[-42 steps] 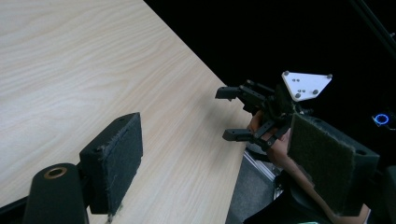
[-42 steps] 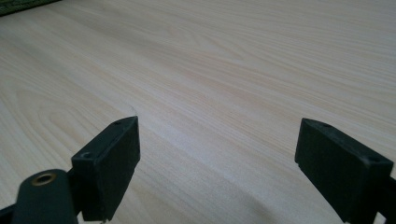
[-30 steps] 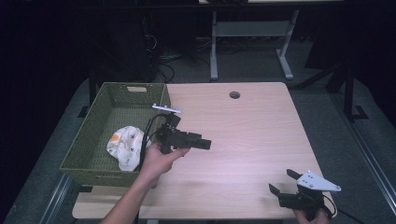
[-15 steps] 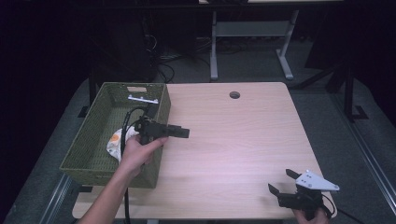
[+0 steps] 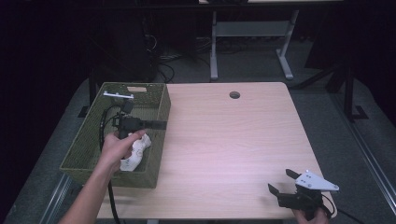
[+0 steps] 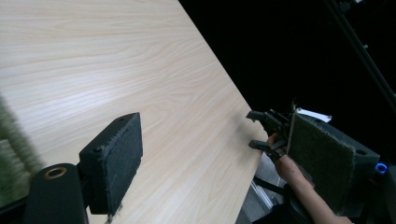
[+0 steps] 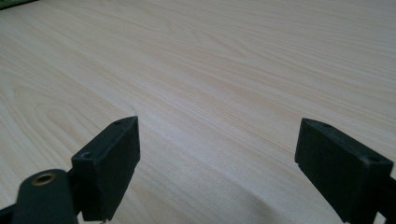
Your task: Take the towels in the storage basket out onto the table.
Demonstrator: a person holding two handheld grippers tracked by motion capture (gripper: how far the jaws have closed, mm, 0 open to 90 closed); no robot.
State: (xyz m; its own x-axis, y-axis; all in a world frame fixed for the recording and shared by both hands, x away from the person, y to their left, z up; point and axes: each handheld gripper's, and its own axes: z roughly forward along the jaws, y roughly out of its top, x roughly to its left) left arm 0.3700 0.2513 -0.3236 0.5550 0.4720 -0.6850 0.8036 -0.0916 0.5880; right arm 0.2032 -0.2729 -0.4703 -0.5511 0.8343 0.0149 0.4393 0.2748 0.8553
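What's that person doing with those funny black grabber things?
A person holds a grabber in each hand at a wooden table. The left gripper hangs over the green basket, fingers open and holding nothing, just above a white crumpled thing lying inside. The right gripper waits open by the table's near corner, also holding nothing.

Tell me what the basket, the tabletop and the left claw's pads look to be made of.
Basket: olive green, looks woven, perhaps wicker or plastic mesh; open-weave walls. Tabletop: pale wood or wood-look laminate with a matte finish; clear grain lines. Left claw pads: fuzzy, felt-like facing on black blocks; fibrous, frayed texture.
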